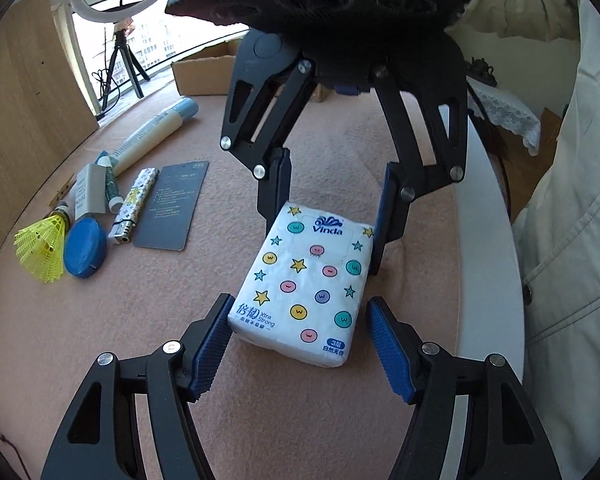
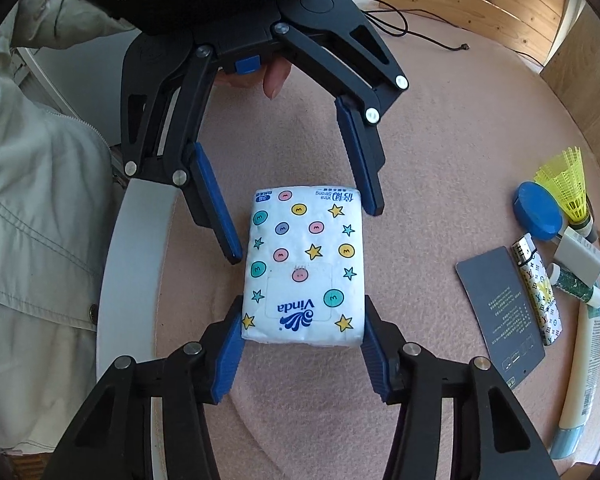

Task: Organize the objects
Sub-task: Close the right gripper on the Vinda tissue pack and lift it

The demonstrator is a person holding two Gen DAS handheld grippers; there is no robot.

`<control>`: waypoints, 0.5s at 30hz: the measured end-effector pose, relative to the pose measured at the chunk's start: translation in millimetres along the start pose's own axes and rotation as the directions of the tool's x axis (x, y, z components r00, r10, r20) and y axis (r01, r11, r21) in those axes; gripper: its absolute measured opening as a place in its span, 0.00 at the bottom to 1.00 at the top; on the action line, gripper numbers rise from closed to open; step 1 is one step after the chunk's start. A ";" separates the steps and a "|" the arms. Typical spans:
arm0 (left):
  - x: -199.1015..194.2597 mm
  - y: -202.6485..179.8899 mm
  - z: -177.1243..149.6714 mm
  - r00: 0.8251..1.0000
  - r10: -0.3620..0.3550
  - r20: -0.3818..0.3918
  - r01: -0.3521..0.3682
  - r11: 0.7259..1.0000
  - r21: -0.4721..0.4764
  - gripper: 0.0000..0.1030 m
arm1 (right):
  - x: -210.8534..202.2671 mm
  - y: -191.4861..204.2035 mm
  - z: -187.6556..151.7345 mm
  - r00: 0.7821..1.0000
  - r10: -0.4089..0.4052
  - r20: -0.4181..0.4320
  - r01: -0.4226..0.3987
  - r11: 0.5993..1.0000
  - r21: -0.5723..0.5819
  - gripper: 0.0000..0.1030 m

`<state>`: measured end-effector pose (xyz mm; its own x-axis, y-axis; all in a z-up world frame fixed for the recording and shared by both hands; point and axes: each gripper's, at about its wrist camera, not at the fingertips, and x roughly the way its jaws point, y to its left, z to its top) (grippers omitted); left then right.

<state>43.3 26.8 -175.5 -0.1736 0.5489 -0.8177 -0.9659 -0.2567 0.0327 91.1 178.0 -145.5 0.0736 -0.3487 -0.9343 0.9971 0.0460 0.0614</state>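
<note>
Between the jaws of both grippers lies the tissue pack (image 1: pixel 306 282), flat on the pink felt mat (image 1: pixel 140 320) and set well apart from the row of small items at the mat's far side. Your right gripper (image 2: pixel 302 350) straddles the branded end of the pack; its pads sit against the two long edges, so treat it as grasping the pack, though how firmly it presses cannot be told. Your left gripper (image 1: pixel 300 350) straddles the opposite end with its jaws released: one pad is just beside the pack's corner, the other stands clear of it with mat showing in the gap. To complete the step well, centre the pack between the left pads before closing, so both pads meet the long edges squarely and not at a corner. Close only until the wrapper dimples; the pack is soft and will likely buckle under a hard squeeze. Keep both grippers pointing down at a matching tilt, and lift evenly so the pack does not twist between them. The dark card (image 1: pixel 172 206), patterned lighter (image 1: pixel 134 204), blue disc (image 1: pixel 85 248) and yellow shuttlecock (image 1: pixel 42 246) lie side by side to one side of the jaws; a place beside the card appears the sensible destination.
</note>
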 end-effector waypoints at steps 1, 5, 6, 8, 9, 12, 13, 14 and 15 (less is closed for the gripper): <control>-0.5 2.1 -0.5 1.000 -0.017 0.011 0.017 1.000 -0.020 0.69 | -0.6 3.3 -1.5 1.000 -0.002 -0.004 0.002 1.000 -0.005 0.47; -0.2 9.0 -6.4 0.999 -0.037 0.028 0.039 0.997 -0.067 0.67 | -3.8 16.1 -9.4 1.000 -0.011 0.002 0.011 1.000 0.000 0.47; -0.5 8.5 -7.3 0.999 -0.040 0.030 0.042 0.997 -0.068 0.62 | -4.9 19.0 -12.0 1.000 -0.012 0.007 0.012 1.000 0.007 0.47; -3.2 6.6 -6.0 0.999 -0.042 0.024 0.044 0.997 -0.068 0.60 | -7.1 24.6 -16.9 1.000 -0.019 0.012 0.019 1.000 0.020 0.47; -4.3 5.8 -2.6 0.999 -0.043 0.009 0.044 0.996 -0.072 0.59 | -8.6 28.2 -19.5 1.000 -0.022 0.014 0.021 1.000 0.021 0.47; -19.6 -1.4 16.8 1.000 -0.019 -0.003 0.019 0.999 -0.046 0.57 | -19.3 41.9 -27.7 0.999 -0.030 0.024 0.030 1.000 0.009 0.46; -28.3 -5.6 26.7 1.000 -0.007 -0.003 0.007 0.999 -0.035 0.57 | -27.9 47.7 -31.5 0.999 -0.035 0.036 0.035 0.999 0.001 0.46; -37.0 -9.2 37.2 1.000 0.004 0.000 -0.004 1.000 -0.028 0.56 | -39.7 53.7 -35.9 0.998 -0.044 0.055 0.044 0.999 -0.008 0.46; -45.0 -12.6 50.2 1.000 0.020 0.001 -0.020 1.000 -0.019 0.56 | -52.7 59.6 -40.8 0.996 -0.052 0.075 0.053 0.998 -0.018 0.46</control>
<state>53.7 45.2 -110.3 -0.1934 0.5444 -0.8162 -0.9583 -0.2832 0.0382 145.7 237.3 -106.9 0.0235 -0.4194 -0.9075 0.9990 0.0445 0.0053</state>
